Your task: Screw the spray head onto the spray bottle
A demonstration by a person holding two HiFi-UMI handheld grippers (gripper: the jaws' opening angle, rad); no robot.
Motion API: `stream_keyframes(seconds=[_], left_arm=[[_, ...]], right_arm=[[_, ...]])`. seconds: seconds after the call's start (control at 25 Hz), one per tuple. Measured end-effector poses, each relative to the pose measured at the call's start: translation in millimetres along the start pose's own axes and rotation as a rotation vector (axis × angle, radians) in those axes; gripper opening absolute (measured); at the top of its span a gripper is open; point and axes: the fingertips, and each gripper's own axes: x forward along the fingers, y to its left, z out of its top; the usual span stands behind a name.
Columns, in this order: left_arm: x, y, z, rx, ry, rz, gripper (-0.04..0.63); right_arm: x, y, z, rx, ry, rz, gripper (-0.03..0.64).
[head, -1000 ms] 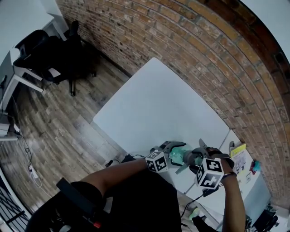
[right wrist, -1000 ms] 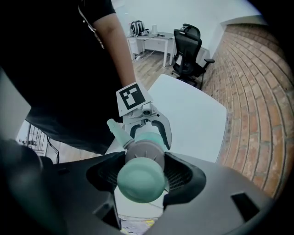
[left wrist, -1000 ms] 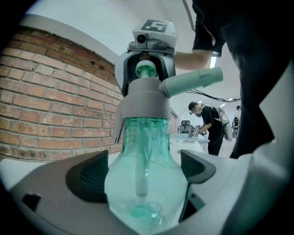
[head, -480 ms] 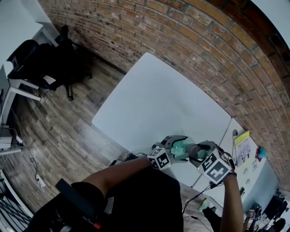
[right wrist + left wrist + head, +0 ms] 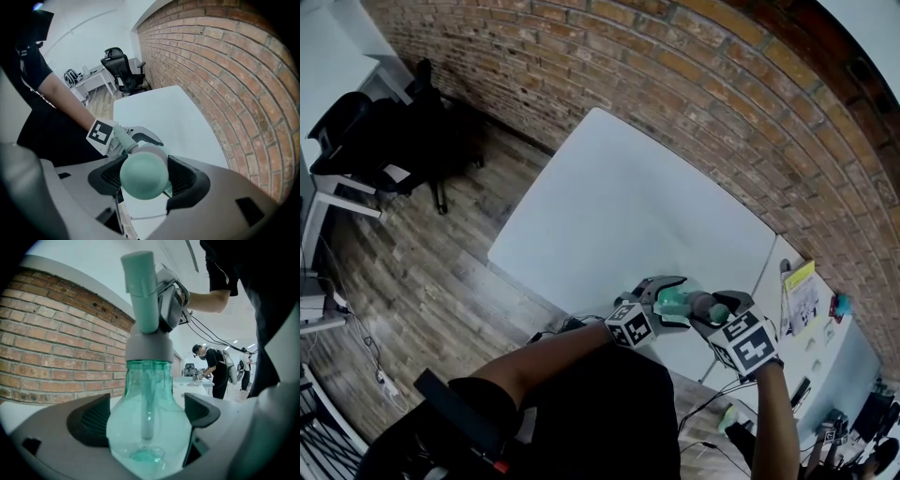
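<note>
A clear green spray bottle (image 5: pixel 149 427) lies nearly level over the white table's near edge, and my left gripper (image 5: pixel 147 416) is shut on its round body. The spray head (image 5: pixel 140 287), teal with a grey collar (image 5: pixel 150 345), sits on the bottle's neck. My right gripper (image 5: pixel 143 180) points steeply down and is shut on the spray head's teal top (image 5: pixel 144 176). In the head view the left gripper (image 5: pixel 667 298) and right gripper (image 5: pixel 712 309) meet at the bottle (image 5: pixel 677 300). The thread under the collar is hidden.
The white table (image 5: pixel 619 216) runs along a brick wall (image 5: pixel 722 84). A black office chair (image 5: pixel 384 131) stands on the wood floor at far left. A second white surface with a yellow sheet (image 5: pixel 797 281) lies to the right. A person (image 5: pixel 213 369) stands far behind.
My right gripper has rolled about the spray head, and its marker cube now faces up. The left gripper and the bottle have stayed in place.
</note>
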Motion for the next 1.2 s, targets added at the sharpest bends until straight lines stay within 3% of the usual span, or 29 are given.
stream_keyframes(seconds=[0.2,0.4,0.64,0.88,1.04,1.2], left_arm=[[1,0,-1,-0.004,0.003,0.004,0.491],[3,-1,0,-0.004,0.011,-0.005,0.491],[3,0,-2,-0.005,0.023,-0.006,0.491],[3,0,-1,-0.012,0.026,-0.008,0.491],[2,0,-1,-0.017,0.024,-0.011,0.491],[2,0,-1,-0.017,0.020,-0.015,0.491]], right_arm=[[0,-1,-1,0.013,-0.008,-0.008,0.268],[-12,-2,2,-0.069,-0.027,-0.020,0.268],[-39,11,19,-0.397,-0.023,0.009,0.268],[-25,17,8,-0.739,0.130,0.037,0.268],[-12,18,-7,-0.916,0.239,0.052,0.268],[-2,16,-9,-1.037,0.270,0.034,0.268]])
